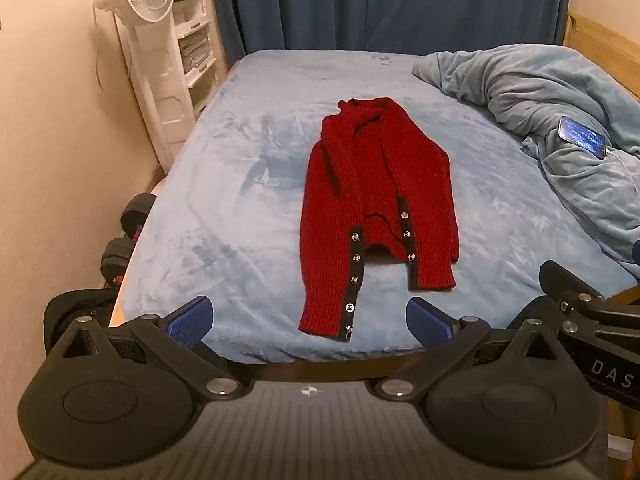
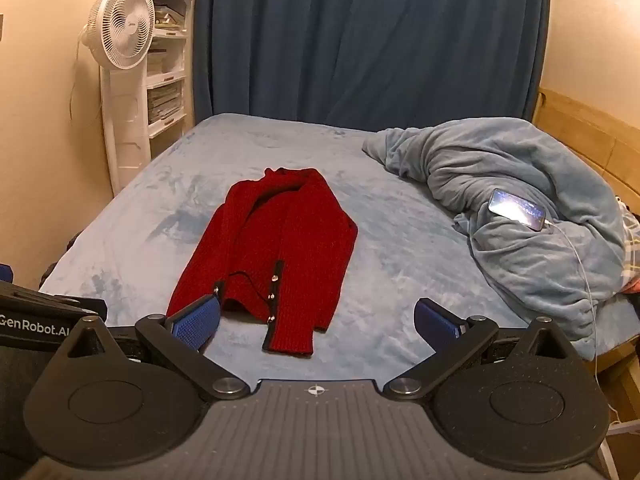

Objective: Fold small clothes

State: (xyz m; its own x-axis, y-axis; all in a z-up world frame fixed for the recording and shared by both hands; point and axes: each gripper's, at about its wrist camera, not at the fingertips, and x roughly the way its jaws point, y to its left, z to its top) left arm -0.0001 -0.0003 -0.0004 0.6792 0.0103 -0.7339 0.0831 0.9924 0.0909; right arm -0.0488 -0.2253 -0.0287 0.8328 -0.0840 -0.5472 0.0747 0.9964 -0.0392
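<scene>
A small red knit garment (image 1: 376, 200) with dark snap-button strips lies flat on the light blue bed (image 1: 240, 200), its sides folded inward over the middle. It also shows in the right wrist view (image 2: 280, 252). My left gripper (image 1: 310, 318) is open and empty, held at the bed's near edge just short of the garment's hem. My right gripper (image 2: 316, 322) is open and empty, above the near edge with its left fingertip (image 2: 198, 320) in front of the garment's left hem. Part of the right gripper's body (image 1: 592, 312) shows at the right of the left wrist view.
A crumpled grey-blue blanket (image 2: 520, 216) lies on the bed's right side with a lit phone (image 2: 518, 208) and its white cable on it. A white fan (image 2: 120, 28) and shelves stand at the left wall. Dumbbells (image 1: 128, 232) lie on the floor left. Blue curtain behind.
</scene>
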